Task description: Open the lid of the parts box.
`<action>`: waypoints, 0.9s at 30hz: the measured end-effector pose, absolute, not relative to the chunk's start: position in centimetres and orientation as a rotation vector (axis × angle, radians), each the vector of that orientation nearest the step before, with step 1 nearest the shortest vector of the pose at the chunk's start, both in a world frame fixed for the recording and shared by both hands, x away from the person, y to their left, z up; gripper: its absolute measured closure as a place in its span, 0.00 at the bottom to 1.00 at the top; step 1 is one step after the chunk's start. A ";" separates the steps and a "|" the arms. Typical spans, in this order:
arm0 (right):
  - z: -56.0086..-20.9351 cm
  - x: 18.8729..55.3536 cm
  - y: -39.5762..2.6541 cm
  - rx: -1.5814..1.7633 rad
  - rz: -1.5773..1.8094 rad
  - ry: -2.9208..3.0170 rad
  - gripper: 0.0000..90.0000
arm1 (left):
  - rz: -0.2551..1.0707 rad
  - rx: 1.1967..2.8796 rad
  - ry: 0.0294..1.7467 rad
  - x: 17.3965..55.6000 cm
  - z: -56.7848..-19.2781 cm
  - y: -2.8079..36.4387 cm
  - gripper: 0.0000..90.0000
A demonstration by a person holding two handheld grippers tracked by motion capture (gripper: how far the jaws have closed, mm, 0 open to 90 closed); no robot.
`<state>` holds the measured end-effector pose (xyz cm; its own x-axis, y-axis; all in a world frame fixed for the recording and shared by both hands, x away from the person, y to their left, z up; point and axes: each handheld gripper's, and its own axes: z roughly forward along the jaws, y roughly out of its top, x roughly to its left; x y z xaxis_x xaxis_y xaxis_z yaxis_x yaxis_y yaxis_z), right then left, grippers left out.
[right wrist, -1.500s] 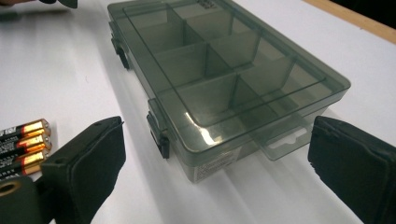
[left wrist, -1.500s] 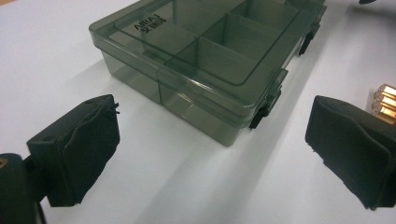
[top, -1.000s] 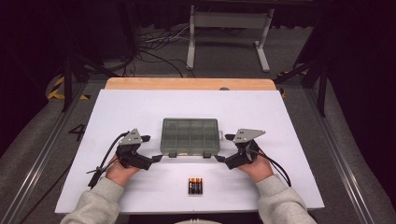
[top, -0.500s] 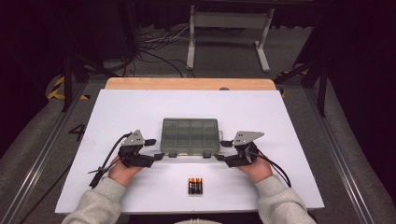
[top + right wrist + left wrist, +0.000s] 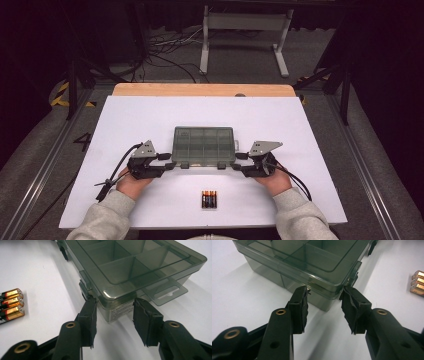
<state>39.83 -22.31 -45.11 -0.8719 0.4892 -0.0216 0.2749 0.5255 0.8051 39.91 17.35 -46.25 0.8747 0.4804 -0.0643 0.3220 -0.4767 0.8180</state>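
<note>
Your smoky translucent plastic compartment box [image 5: 203, 145], lid shut, sits mid-table on the smooth white sheet [image 5: 125, 120]. Your left gripper [image 5: 324, 307] and right gripper [image 5: 113, 315] have closed in, each gaping around a near corner, seemingly barely touching. Gold-and-black batteries [image 5: 209, 199] lie apart nearer you.

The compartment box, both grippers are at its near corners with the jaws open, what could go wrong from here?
1. Each open gripper, left gripper and right gripper, straddles just a corner of the smooth compartment box, so a pinch there may slip off or twist the box.
2. The front latches sit right by the jaws; a closing jaw might catch one.
3. A shoved box could slide toward the batteries lying loose in front.
</note>
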 end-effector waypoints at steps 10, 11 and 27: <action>-45.1 39.8 -22.3 0.647 1.268 2.518 0.62 | 0.241 2.132 0.561 39.9 -46.2 17.3 0.67; -45.1 39.8 -22.3 0.647 1.268 2.517 0.62 | 0.237 2.132 0.564 39.8 -46.2 17.3 0.67; -45.1 39.8 -22.3 0.654 1.269 2.515 0.62 | 0.254 2.140 0.557 39.6 -46.1 17.2 0.70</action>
